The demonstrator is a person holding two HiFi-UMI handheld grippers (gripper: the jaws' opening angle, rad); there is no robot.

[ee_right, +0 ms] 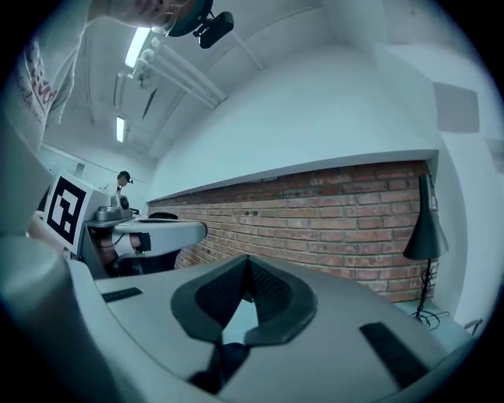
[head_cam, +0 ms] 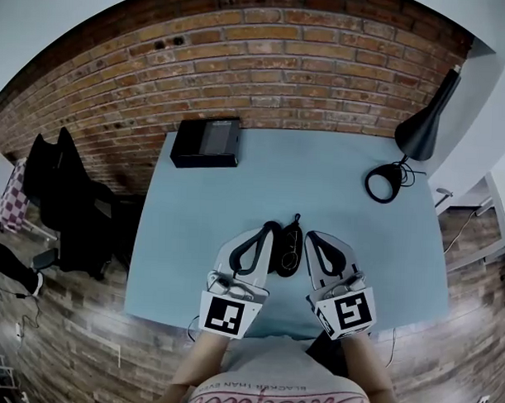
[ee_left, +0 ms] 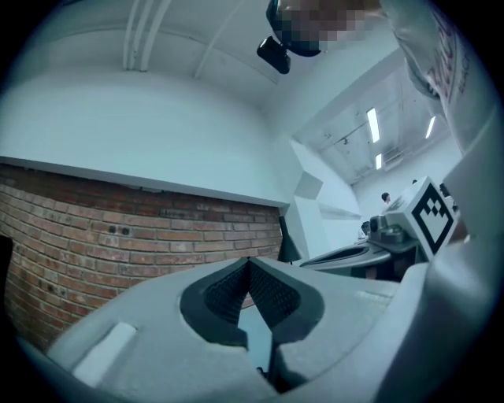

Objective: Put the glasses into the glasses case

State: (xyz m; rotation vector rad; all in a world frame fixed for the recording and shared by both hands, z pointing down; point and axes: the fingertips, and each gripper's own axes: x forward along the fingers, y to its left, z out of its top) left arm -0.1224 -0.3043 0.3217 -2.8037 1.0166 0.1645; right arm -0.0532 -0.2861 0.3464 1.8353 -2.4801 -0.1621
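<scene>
A dark glasses case (head_cam: 287,249) lies on the light blue table (head_cam: 236,204) near its front edge, a small pull tab at its far end. Pale rims inside it look like the glasses (head_cam: 291,257), though they are too small to make out for certain. My left gripper (head_cam: 269,227) rests just left of the case, with its jaws closed tip to tip (ee_left: 249,261) and nothing between them. On the case's other side my right gripper (head_cam: 310,236) is likewise shut and holds nothing (ee_right: 249,260). Neither gripper view shows the case.
A black box (head_cam: 207,142) sits at the table's back left, against the brick wall. A black desk lamp (head_cam: 422,128) with a ring base (head_cam: 384,182) stands at the back right. Left of the table is a chair draped with dark clothes (head_cam: 66,200).
</scene>
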